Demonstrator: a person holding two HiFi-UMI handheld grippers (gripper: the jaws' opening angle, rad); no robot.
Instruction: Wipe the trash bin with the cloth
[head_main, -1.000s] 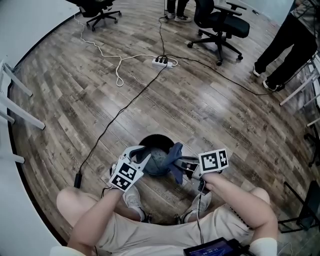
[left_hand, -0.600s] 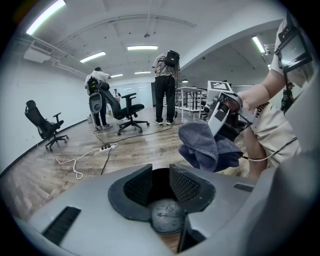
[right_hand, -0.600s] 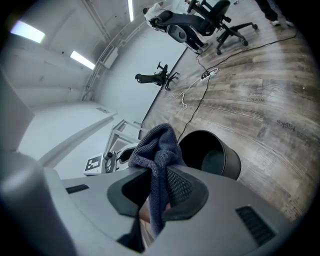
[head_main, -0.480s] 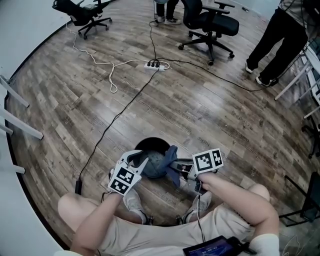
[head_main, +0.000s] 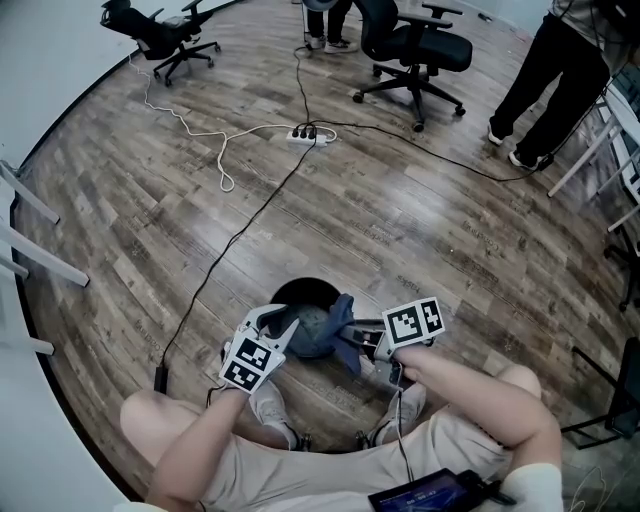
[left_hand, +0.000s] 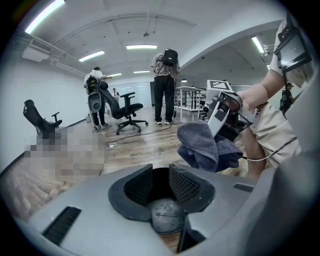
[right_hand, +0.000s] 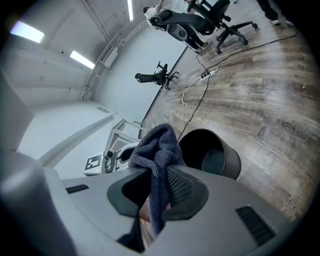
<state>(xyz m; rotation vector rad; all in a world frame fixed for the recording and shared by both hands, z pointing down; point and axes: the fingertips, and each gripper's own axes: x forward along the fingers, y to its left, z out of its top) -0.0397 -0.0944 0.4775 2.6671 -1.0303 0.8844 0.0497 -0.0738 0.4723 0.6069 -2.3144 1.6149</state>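
Beige cloth shorts (head_main: 330, 468) and grey lace-up sneakers (head_main: 268, 402) are worn, and a white sleeve edge (head_main: 528, 488) is seen at the right arm. The left tongs (head_main: 283, 318) (left_hand: 160, 175) and the right tongs (head_main: 346, 335) (right_hand: 157, 176) are built of smooth light grey plastic. Their jaws are lined with black grid-textured pads (left_hand: 185, 186). Each is topped by a white cube with black square markers (head_main: 250, 360). A thin black cable (head_main: 399, 440) is attached below the right tongs.
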